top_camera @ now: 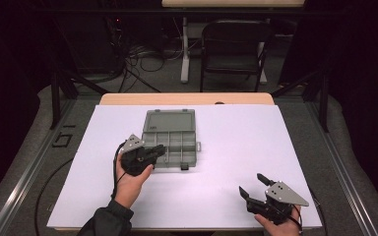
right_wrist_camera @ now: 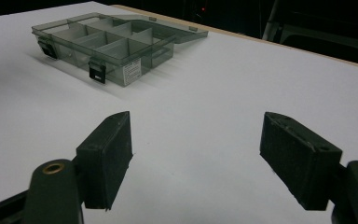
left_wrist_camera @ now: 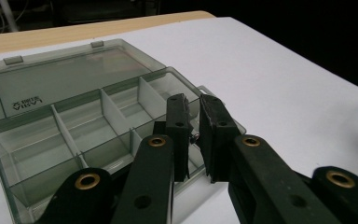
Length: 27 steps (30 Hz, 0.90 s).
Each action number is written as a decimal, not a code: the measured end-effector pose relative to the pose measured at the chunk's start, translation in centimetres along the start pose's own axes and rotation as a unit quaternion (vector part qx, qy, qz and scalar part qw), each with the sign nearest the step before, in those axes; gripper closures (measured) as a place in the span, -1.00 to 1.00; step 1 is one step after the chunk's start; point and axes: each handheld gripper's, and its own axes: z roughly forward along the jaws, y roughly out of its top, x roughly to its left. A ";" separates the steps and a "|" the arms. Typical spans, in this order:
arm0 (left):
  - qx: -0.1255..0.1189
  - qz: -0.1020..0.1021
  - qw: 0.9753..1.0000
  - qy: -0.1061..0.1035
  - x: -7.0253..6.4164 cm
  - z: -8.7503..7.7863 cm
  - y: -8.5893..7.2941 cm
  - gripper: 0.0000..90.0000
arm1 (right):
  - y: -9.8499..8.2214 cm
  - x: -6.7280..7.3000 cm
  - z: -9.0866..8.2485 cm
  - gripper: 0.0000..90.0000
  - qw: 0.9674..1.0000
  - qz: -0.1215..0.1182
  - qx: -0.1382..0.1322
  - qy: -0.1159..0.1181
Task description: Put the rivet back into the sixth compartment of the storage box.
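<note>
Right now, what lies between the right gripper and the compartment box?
Nothing: in the right gripper view, only bare white table cover stretches from the right gripper to the compartment box.
</note>
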 end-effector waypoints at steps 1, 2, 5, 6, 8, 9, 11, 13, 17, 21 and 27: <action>0.004 0.002 1.000 0.003 0.1 0.3 0.0 0.83 | 0.0 0.0 0.0 -0.45 1.000 -0.001 0.002 0.000; 0.006 0.002 1.000 0.005 0.2 0.4 0.0 0.83 | 0.0 0.0 0.0 -0.45 1.000 -0.001 0.003 0.000; 0.010 -0.001 1.000 0.012 0.5 0.9 -0.1 0.83 | 0.0 0.0 -0.1 -0.45 1.000 -0.002 0.005 -0.001; 0.012 -0.002 1.000 0.014 0.7 1.0 -0.2 0.83 | 0.0 0.0 -0.1 -0.45 1.000 -0.002 0.005 -0.001; 0.018 -0.005 1.000 0.018 1.0 1.2 -0.3 0.83 | 0.0 0.0 0.0 -0.45 1.000 -0.002 0.003 0.000; 0.018 -0.008 1.000 0.020 1.2 1.3 -0.4 0.83 | 0.0 0.0 -0.1 -0.45 1.000 0.000 0.005 0.001; 0.020 -0.014 0.999 0.024 1.5 1.5 -0.6 0.83 | 0.0 0.0 0.0 -0.45 1.000 0.000 0.000 -0.001; 0.028 -0.017 0.999 0.028 1.8 1.6 -0.9 0.83 | 0.0 0.0 0.0 -0.45 1.000 0.000 0.000 -0.001; 0.037 -0.019 0.999 0.033 2.1 1.8 -1.1 0.83 | 0.0 0.0 0.0 -0.45 1.000 0.000 0.001 -0.001; 0.042 -0.020 0.998 0.036 2.3 1.9 -1.2 0.83 | 0.0 0.0 0.0 -0.45 1.000 0.000 0.001 -0.002; 0.051 -0.020 0.998 0.040 2.4 2.3 -1.5 0.83 | 0.0 0.0 0.0 -0.45 1.000 0.000 0.001 -0.001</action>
